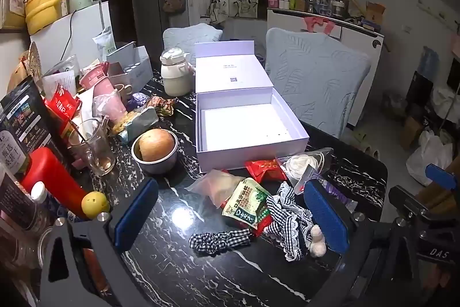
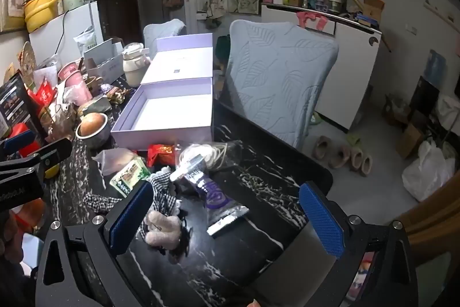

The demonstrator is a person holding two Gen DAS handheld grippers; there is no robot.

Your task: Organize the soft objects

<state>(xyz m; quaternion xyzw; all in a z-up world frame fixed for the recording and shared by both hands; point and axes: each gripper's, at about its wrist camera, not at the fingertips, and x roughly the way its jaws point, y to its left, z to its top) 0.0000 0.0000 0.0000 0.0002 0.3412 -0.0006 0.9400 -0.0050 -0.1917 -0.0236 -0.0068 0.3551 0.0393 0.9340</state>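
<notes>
Black marble worktop [image 1: 172, 263] carries a heap of soft packets and a checked scrunchie [image 1: 220, 239] before an empty white box [image 1: 250, 131]. Left tongs [image 1: 230, 217] and right tongs [image 2: 227, 220] both gape wide, holding nothing.

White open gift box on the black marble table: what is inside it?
The white open gift box shows only a bare white floor; no soft item lies inside. From both wrist views its near wall hides the strip of floor just behind it.

Black marble table [image 1: 178, 258]; pale-blue covered chairs [image 2: 276, 71]; white cabinet [image 2: 356, 53]; grey floor [image 2: 382, 186]; dim light
</notes>
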